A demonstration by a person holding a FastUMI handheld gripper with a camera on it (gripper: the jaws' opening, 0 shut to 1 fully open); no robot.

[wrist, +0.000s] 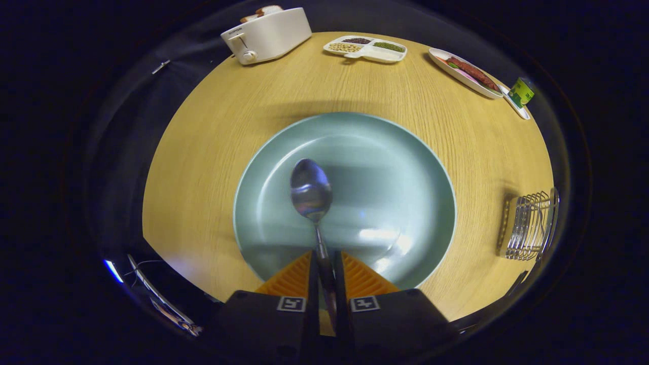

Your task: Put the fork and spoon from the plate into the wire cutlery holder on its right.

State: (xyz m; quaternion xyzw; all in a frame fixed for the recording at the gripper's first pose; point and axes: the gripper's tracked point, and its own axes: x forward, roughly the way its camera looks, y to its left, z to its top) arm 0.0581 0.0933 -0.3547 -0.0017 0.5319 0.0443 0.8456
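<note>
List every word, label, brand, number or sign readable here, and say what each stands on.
Toaster: a small dark brand mark on its front, too blurred to read.
Green packet beyond the sausage dish: printed, too small to read.
Gripper, shut on the spoon: two square coded markers, no words.
Nothing else bears text.

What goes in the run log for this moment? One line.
gripper: shut on spoon handle | spoon: bowl over plate | wire holder: right of plate
</note>
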